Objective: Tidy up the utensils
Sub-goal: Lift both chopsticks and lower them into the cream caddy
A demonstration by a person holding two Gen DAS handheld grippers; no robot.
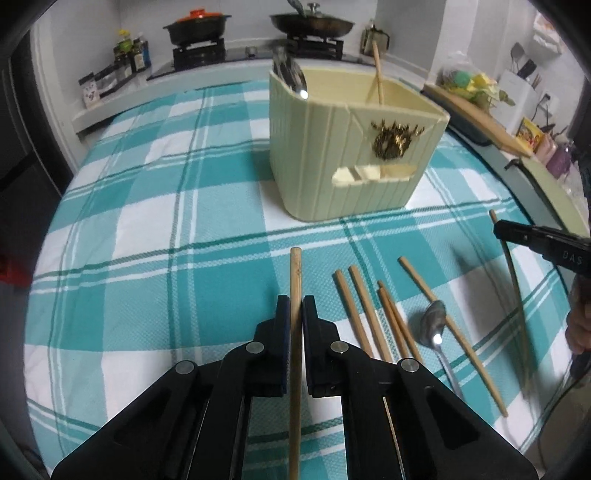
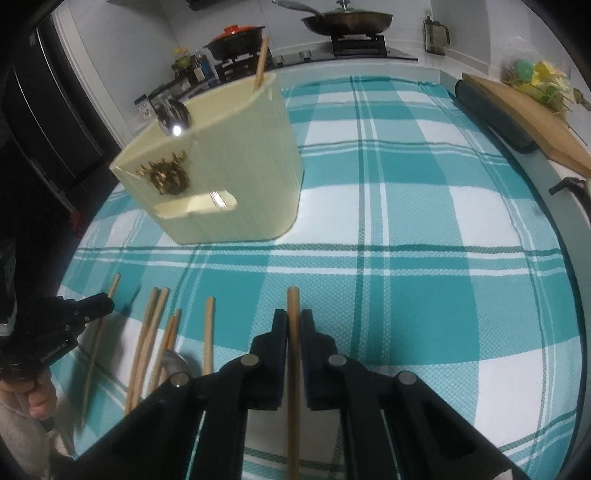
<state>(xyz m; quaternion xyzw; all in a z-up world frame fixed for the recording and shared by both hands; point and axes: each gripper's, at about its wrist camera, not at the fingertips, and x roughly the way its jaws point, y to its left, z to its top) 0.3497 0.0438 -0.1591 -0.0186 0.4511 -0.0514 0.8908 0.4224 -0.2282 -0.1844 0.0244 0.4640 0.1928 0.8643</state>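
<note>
Chopsticks fill both tools above a kitchen counter spread with a teal-and-white checked cloth (image 1: 147, 221). The left tool (image 1: 295, 306) is clamped on one bamboo chopstick (image 1: 295, 280), its tip jutting forward past the fingers; the right tool (image 2: 293, 325) grips a second chopstick (image 2: 293, 306) the same way, along the line of its fingers. At the far side stands a cream ribbed utensil holder (image 1: 314, 158), already carrying a metal spoon (image 1: 295, 79) in its left compartment and a single chopstick (image 1: 377, 74) in its right. Loose chopsticks (image 1: 365, 317) and another spoon (image 1: 434, 325) lie on the cloth between the two tools.

The sticks look light, stiff and smooth, likely to pivot or slip in a pinch near one end; a hold nearer mid-length should steady them for dropping upright into the holder. The spoon on the cloth lies flat and glossy, so its handle appears the better place to take it.

Beyond the cloth, a gas stove holds a red-lidded pot (image 1: 197, 26) and a lidded frying pan (image 1: 312, 22), with bottles to the left and a wooden cutting board (image 2: 532, 122) on the right.
</note>
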